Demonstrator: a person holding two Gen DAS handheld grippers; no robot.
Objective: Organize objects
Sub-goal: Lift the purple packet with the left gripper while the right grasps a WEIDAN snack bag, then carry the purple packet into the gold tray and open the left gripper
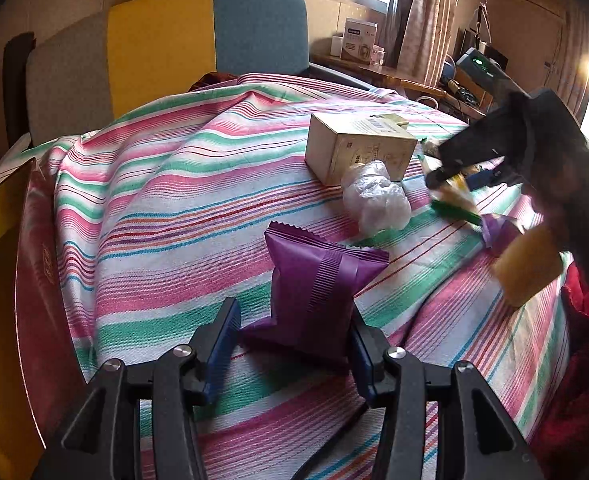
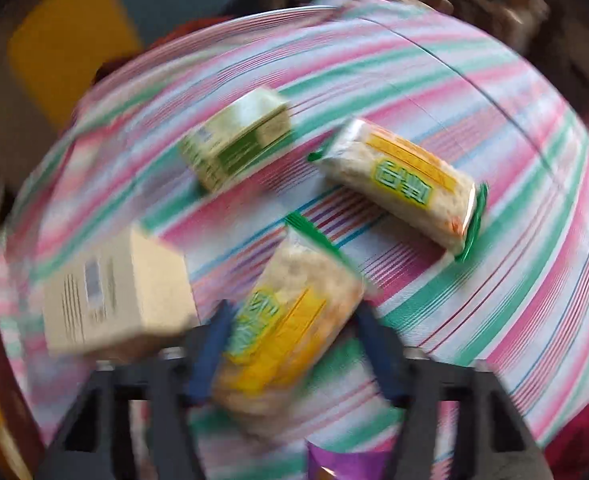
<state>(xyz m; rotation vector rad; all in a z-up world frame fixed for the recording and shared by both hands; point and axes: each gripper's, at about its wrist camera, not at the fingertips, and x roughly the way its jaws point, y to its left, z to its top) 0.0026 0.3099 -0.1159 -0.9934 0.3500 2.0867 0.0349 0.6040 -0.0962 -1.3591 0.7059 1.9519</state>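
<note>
At far left in the left wrist view a red and gold box [image 1: 26, 280] stands at the edge of the bench, which is covered by a striped cloth [image 1: 166, 208]. A wide stretch of bare cloth lies between it and the purple packet [image 1: 318, 280]. The left gripper [image 1: 294, 332] has its jaws part open with that packet between them; its right pad touches the wrapper, the left pad stands clear. Farther right sit a tan carton [image 1: 354, 148] and a crumpled clear bag [image 1: 374, 200], touching.

The right gripper [image 2: 294, 328] has its jaws closed on a yellow snack packet [image 2: 286, 328], near the carton. A second snack packet [image 2: 402, 184] and a green box [image 2: 238, 140] lie beyond, apart.
</note>
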